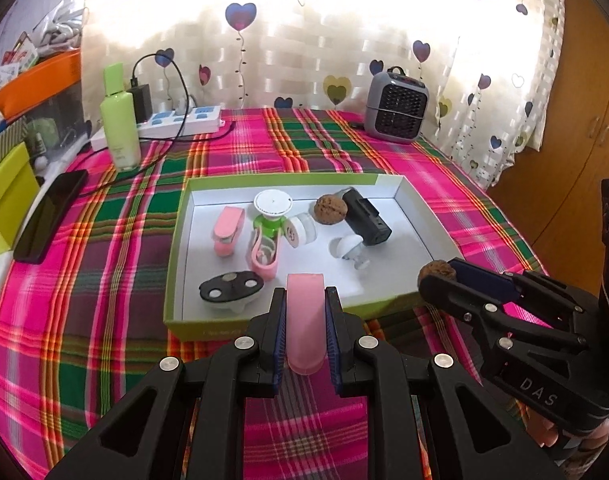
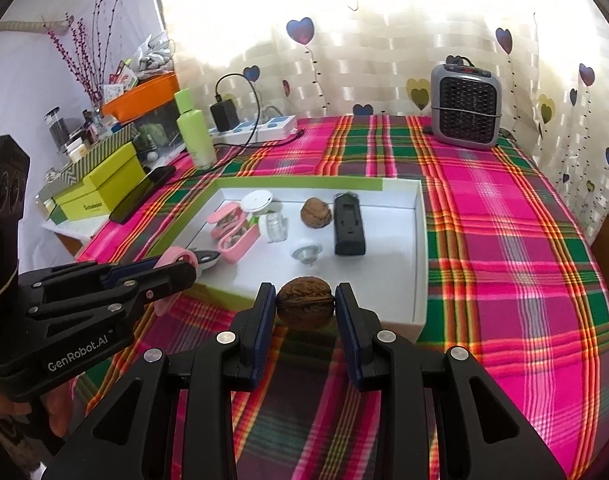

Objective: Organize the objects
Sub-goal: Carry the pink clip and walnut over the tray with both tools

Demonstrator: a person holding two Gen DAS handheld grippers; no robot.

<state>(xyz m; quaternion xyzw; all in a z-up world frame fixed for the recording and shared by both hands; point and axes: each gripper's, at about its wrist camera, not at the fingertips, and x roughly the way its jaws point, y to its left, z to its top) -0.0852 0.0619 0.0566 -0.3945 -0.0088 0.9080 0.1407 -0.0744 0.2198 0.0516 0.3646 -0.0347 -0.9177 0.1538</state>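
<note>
Gripping one pink clip (image 1: 305, 322), the left gripper (image 1: 305, 304) hovers at the tray (image 1: 288, 179); right gripper (image 2: 304, 304) pinches one of two walnuts (image 2: 303, 307).

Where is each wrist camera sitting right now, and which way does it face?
Left wrist: on the left gripper, facing forward over the box; its fingers clamp a pink piece; the right gripper shows at right.
Right wrist: on the right gripper, facing the box's near-right corner; its fingers hold a walnut; the left gripper enters from the left.
Shared: box, second walnut, heater, green bottle.
</note>
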